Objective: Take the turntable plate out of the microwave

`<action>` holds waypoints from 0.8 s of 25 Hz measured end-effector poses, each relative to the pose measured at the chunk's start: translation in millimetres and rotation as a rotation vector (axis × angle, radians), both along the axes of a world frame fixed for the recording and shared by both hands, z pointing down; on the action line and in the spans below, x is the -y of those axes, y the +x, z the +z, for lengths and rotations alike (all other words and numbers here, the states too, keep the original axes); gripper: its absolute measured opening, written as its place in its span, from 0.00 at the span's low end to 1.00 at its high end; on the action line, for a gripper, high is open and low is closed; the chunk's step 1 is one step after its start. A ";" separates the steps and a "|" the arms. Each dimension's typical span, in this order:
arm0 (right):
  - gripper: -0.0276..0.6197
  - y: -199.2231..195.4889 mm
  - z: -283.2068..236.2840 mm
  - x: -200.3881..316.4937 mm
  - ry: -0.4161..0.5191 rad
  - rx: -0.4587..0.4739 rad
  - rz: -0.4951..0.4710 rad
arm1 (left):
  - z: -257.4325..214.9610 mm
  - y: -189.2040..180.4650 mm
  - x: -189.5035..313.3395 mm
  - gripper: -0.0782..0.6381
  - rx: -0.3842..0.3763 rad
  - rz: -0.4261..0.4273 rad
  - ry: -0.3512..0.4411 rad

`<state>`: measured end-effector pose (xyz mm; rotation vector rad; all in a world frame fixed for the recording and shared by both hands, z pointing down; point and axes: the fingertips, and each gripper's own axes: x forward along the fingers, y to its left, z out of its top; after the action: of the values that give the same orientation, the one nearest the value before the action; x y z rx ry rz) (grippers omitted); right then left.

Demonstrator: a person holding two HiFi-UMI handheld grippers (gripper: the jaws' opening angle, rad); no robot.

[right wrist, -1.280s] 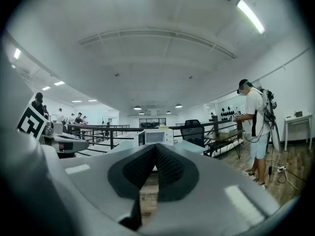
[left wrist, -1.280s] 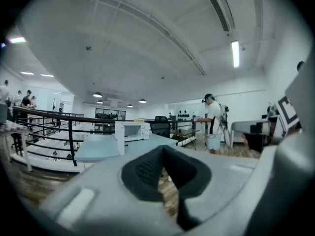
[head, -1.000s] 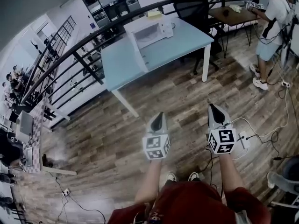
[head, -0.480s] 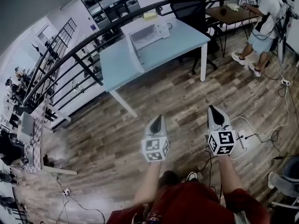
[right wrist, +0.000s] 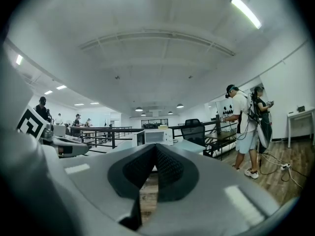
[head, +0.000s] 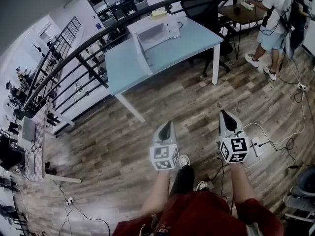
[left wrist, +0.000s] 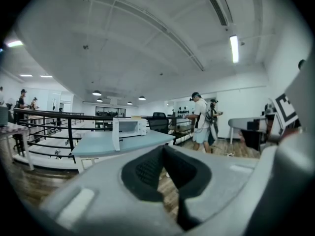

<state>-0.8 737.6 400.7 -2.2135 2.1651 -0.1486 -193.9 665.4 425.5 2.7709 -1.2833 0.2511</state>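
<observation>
The left gripper [head: 168,126] and right gripper [head: 225,115] are hovering with jaws pressed together, holding nothing, well apart from the white boxy microwave [head: 156,33]. Approaching its open door squarely before parting them seems best.

Both bare forearms reach forward from the red shirt [head: 197,213], side by side and apart. The left forearm [head: 156,193] ends in the left gripper [head: 167,124], the right forearm [head: 240,180] in the right gripper [head: 224,113]. Both point away from the shirt, the right one a little further out. Each carries a marker cube [head: 164,156] nearest the shirt. In each gripper view the dark pads meet at the tip: both pairs of jaws are closed with nothing between them. One leg [head: 182,177] steps forward from the shirt between the forearms.
</observation>
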 end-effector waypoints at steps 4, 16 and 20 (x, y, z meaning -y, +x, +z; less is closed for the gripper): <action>0.04 1.9 1.5 23.6 0.000 -0.008 -0.001 | 3.0 2.2 26.0 0.11 -0.023 0.004 -0.002; 0.04 10.8 12.3 158.6 -0.029 -0.015 0.010 | 15.6 11.5 162.1 0.11 -0.030 0.012 -0.013; 0.04 5.0 18.2 216.2 -0.051 -0.025 -0.002 | 25.2 7.9 216.2 0.11 -0.026 0.003 -0.035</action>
<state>4.2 521.5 418.9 -2.2520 2.2013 -0.1791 -186.0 449.2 450.6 2.7375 -1.2566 0.2342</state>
